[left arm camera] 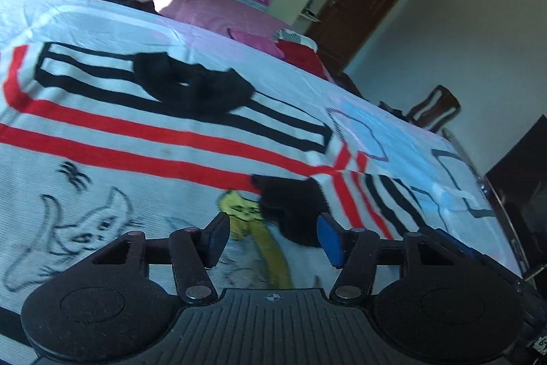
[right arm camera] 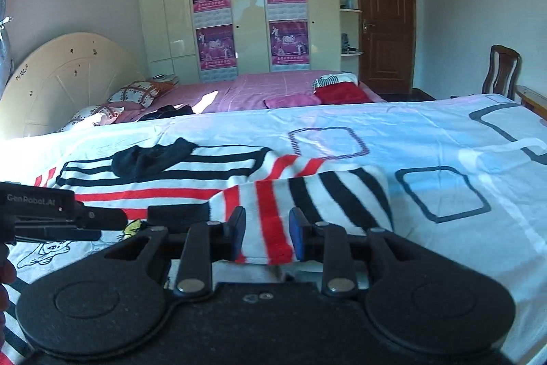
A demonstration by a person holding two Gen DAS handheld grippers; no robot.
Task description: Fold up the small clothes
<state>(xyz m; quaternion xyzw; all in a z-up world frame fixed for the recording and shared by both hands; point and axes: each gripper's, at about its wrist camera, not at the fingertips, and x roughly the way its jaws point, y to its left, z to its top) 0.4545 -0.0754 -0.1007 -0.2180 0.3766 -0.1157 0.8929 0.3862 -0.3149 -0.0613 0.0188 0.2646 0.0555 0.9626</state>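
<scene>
A white knit garment with red and black stripes and cartoon drawings [left arm camera: 143, 139] lies spread on the bed. A black sock [left arm camera: 195, 84] lies on its far striped part; it also shows in the right wrist view [right arm camera: 150, 158]. A second black piece [left arm camera: 294, 207] lies just ahead of my open, empty left gripper [left arm camera: 271, 236]. In the right wrist view a folded-over striped sleeve [right arm camera: 307, 194] lies in front of my open right gripper [right arm camera: 267, 233]; its near edge sits between the fingertips. The left gripper body [right arm camera: 51, 214] shows at the left.
The garment rests on a white and pale-blue sheet with rectangle prints [right arm camera: 444, 159]. Beyond is a pink bed [right arm camera: 266, 88] with pillows, dark clothes and red and pink folded items. A wardrobe, a brown door [right arm camera: 386, 19] and a wooden chair [right arm camera: 502, 70] stand behind.
</scene>
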